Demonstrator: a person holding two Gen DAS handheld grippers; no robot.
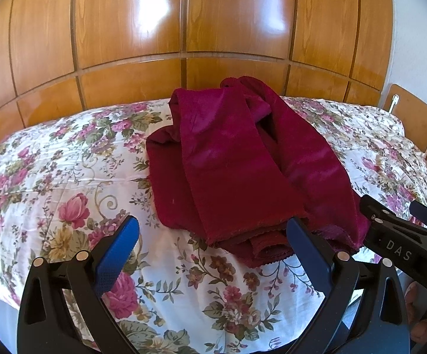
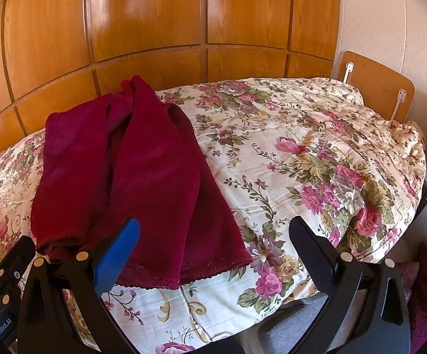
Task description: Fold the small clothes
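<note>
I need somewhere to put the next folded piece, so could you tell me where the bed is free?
Free: the floral bedspread right of the maroon garment, up to the headboard, and the strip left of it. Crowded: the near edge, beside both open grippers.

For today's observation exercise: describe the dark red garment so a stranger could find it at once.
Start at the wooden panelled wall, then drop to the floral bedspread in front of it. The dark red garment lies there in loose, overlapping folds, its near hem towards the cameras. It is the only plain, plush, single-coloured thing on the patterned cover.
</note>
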